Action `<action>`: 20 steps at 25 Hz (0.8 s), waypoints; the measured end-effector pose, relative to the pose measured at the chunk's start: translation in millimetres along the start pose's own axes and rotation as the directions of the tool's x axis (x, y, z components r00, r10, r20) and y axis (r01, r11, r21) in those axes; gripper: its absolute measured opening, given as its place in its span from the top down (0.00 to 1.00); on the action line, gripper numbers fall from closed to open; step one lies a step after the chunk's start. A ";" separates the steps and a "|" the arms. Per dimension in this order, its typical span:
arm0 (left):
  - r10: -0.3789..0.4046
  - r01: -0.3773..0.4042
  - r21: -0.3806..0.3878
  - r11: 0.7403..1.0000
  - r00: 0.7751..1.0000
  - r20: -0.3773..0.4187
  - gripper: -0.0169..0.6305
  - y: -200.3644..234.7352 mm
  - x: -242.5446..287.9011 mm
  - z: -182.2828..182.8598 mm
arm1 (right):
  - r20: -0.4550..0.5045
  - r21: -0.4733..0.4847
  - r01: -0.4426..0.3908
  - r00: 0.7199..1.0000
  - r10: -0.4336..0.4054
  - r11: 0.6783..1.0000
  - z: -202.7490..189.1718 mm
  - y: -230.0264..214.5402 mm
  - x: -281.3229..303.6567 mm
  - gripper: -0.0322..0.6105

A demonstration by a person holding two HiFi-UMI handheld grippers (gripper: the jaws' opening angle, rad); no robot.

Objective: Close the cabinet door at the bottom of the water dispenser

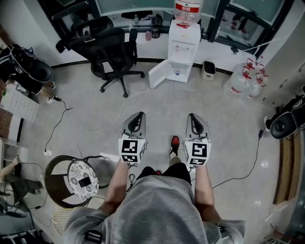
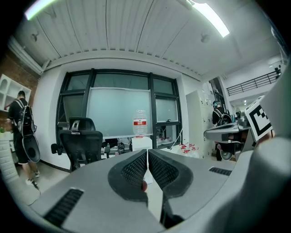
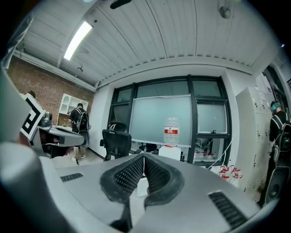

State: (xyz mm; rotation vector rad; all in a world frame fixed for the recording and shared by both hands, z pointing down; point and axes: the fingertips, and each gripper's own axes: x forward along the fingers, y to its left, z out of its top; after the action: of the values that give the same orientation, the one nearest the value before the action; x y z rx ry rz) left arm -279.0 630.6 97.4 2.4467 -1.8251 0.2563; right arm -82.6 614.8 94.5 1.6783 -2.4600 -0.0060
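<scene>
The white water dispenser (image 1: 183, 42) stands against the far wall with a bottle (image 1: 187, 9) on top. Its bottom cabinet door (image 1: 159, 74) hangs open, swung out to the left. Both grippers are held level over the floor, well short of the dispenser, and point toward it. The left gripper (image 1: 139, 115) is shut with nothing between its jaws, and so is the right gripper (image 1: 193, 116). In the left gripper view the closed tips (image 2: 148, 150) sit just below the dispenser (image 2: 142, 142). In the right gripper view the closed tips (image 3: 143, 156) sit left of the dispenser (image 3: 169, 153).
A black office chair (image 1: 107, 47) stands left of the dispenser. Spare water bottles (image 1: 245, 81) cluster at the right wall, with a small bin (image 1: 208, 70) beside the dispenser. A round stool (image 1: 76, 178) sits near left. Cables cross the floor. A person with a backpack (image 2: 22, 132) stands far left.
</scene>
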 end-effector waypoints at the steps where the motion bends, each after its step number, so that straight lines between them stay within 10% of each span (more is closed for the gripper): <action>1: 0.003 -0.003 0.002 1.000 1.000 -0.002 0.93 0.5 8.4 0.2 | 0.001 0.005 -0.001 1.000 0.001 1.000 -1.8 -5.7 7.8 0.92; 20: 0.059 -0.059 0.001 0.998 0.997 -0.044 0.93 24.3 254.2 38.5 | -0.016 0.043 -0.077 0.997 0.078 0.996 -1.5 -140.5 233.5 0.92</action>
State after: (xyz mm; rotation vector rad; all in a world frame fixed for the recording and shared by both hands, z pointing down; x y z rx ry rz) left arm -228.4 377.5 104.5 2.3703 -1.8813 0.3113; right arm -35.6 347.1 113.5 1.5904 -2.5277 0.0709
